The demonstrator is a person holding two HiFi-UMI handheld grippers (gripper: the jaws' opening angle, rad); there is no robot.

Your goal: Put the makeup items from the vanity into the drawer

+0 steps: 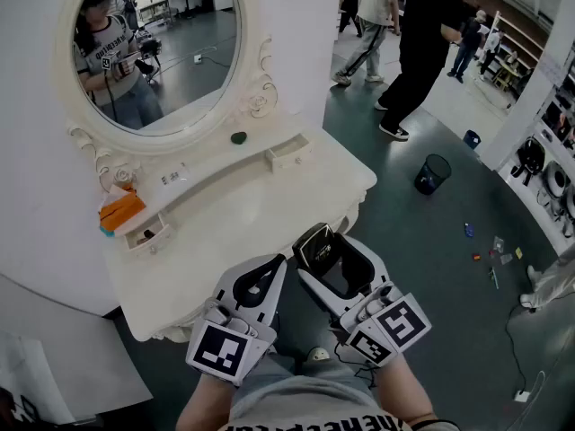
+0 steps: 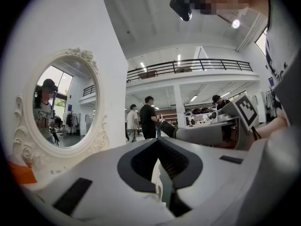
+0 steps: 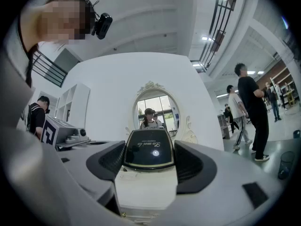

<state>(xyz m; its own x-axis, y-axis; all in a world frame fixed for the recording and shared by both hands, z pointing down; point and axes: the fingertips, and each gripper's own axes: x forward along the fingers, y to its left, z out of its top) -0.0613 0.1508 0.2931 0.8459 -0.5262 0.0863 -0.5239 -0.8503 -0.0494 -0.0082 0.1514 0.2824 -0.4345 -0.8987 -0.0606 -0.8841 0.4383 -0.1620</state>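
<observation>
My right gripper (image 1: 336, 259) hangs over the front edge of the white vanity (image 1: 269, 206). Its jaws stand wide and are shut on a white makeup case with a glossy black lid (image 1: 316, 247). In the right gripper view the case (image 3: 149, 147) fills the space between the jaws of the right gripper (image 3: 150, 159). My left gripper (image 1: 272, 275) is beside it on the left, shut, with nothing in it. The left gripper (image 2: 162, 173) points at the mirror. A small drawer (image 1: 148, 234) on the vanity's left shelf stands open. Another small drawer (image 1: 287, 153) is at the right.
An orange box (image 1: 121, 210) lies at the left end of the shelf, and a small dark green item (image 1: 238, 137) sits below the oval mirror (image 1: 157, 43). A dark bin (image 1: 431, 173) stands on the floor to the right. Several people stand or walk at the back.
</observation>
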